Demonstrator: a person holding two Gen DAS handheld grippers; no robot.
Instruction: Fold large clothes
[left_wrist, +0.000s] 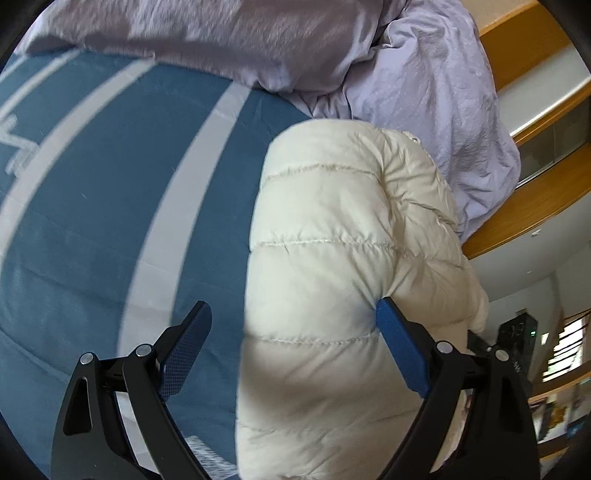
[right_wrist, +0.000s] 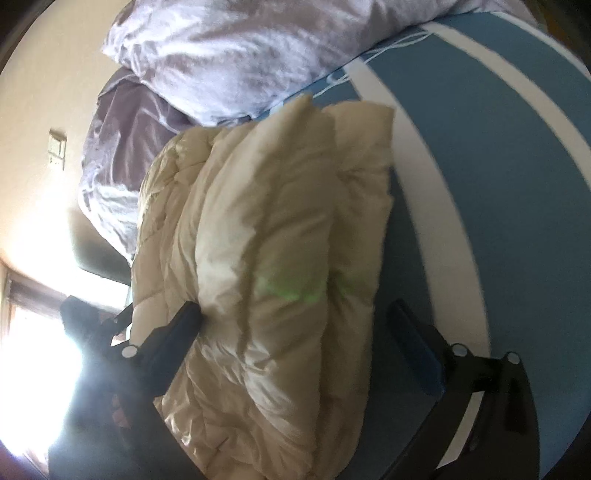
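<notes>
Puffer jacket (left_wrist: 332, 258), cream, quilted, bunched on blue bedspread (left_wrist: 110, 221) with pale stripes, lilac duvet (left_wrist: 406, 74) heaped behind it. Left gripper (left_wrist: 291, 339) jaws wide apart, one pad against jacket, not clamped; right gripper (right_wrist: 295, 332) wide too, straddling the bundle. Left view only: wooden shelving (left_wrist: 517, 221). Right view only: wall switch (right_wrist: 57, 147), bright window (right_wrist: 29, 350)
</notes>
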